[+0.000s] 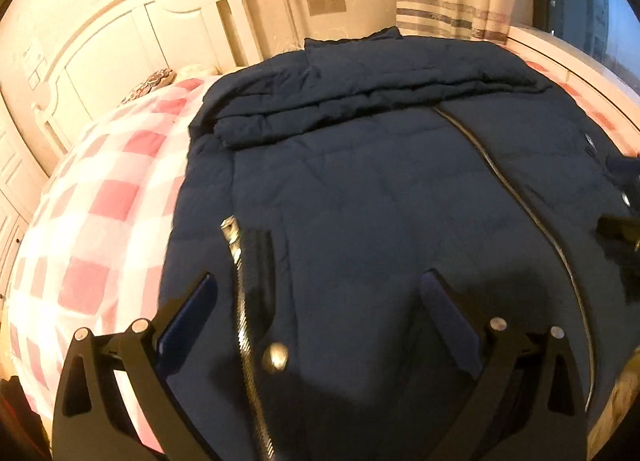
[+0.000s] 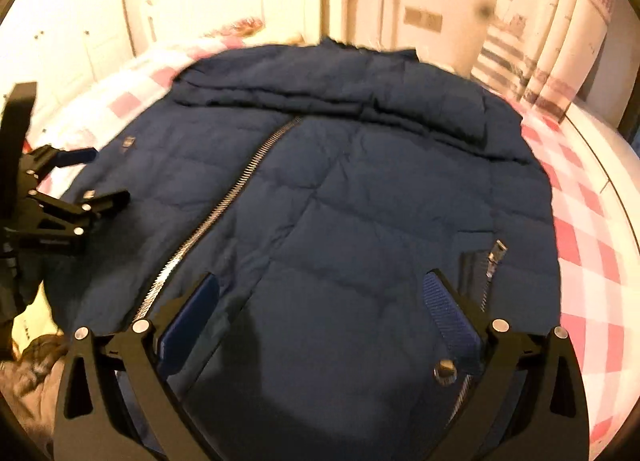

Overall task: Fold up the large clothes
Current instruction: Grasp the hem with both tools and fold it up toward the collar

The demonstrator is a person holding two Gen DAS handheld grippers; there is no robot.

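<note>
quilted navy puffer jacket [image 1: 360, 189] flat on checked bedspread [image 1: 100, 189], both grippers' jaws wide

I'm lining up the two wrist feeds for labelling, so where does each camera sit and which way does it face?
Left wrist view: sits behind the open left gripper, low over the hem of the navy jacket, facing the headboard; its own two fingers show.
Right wrist view: sits behind the open right gripper, over the same hem, facing the same way; its fingers and the left gripper show.
Shared: the jacket, its centre zipper, the pink checked bedding.
</note>
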